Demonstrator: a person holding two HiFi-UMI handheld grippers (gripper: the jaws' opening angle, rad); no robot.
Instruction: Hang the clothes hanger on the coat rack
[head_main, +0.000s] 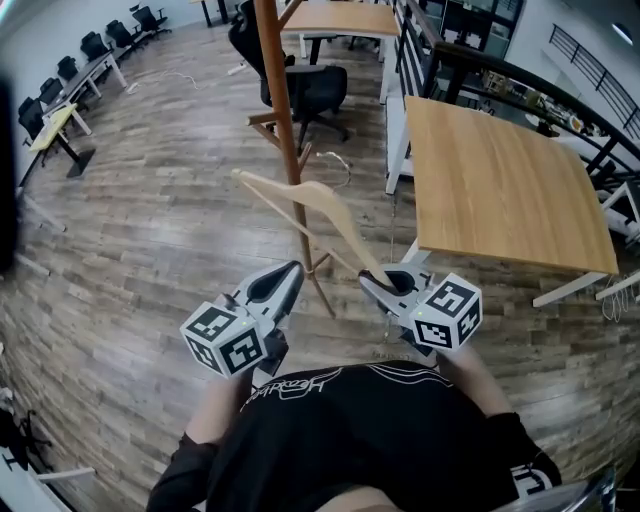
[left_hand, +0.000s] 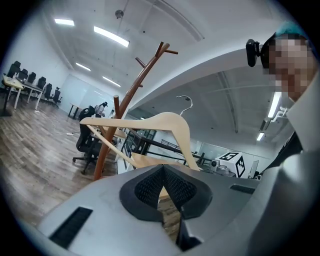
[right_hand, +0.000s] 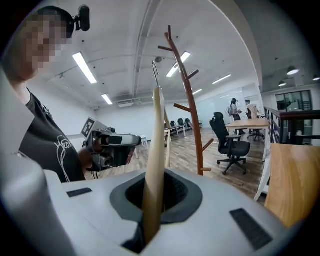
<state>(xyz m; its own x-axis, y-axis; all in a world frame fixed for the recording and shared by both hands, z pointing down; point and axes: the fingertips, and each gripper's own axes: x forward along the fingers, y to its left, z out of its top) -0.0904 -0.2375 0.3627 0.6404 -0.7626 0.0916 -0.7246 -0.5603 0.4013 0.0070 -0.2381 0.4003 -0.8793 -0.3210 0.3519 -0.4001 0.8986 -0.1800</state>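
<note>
A light wooden clothes hanger (head_main: 330, 205) with a metal hook is held out in front of me. My right gripper (head_main: 374, 284) is shut on one of its arm ends. In the right gripper view the hanger (right_hand: 154, 150) stands edge-on, rising from between the pads, hook uppermost. The brown wooden coat rack (head_main: 283, 110) stands on the floor just beyond the hanger, its pegs branching upward (right_hand: 192, 115). My left gripper (head_main: 290, 272) is level beside the right one, jaws together and holding nothing. In its own view the hanger (left_hand: 165, 120) and rack (left_hand: 127, 100) lie ahead.
A wooden table (head_main: 500, 180) stands to the right of the rack. Behind the rack is a black office chair (head_main: 310, 85). A black railing (head_main: 560, 80) runs along the far right. Desks and chairs (head_main: 70, 90) line the far left. Wood-plank floor lies around the rack's base.
</note>
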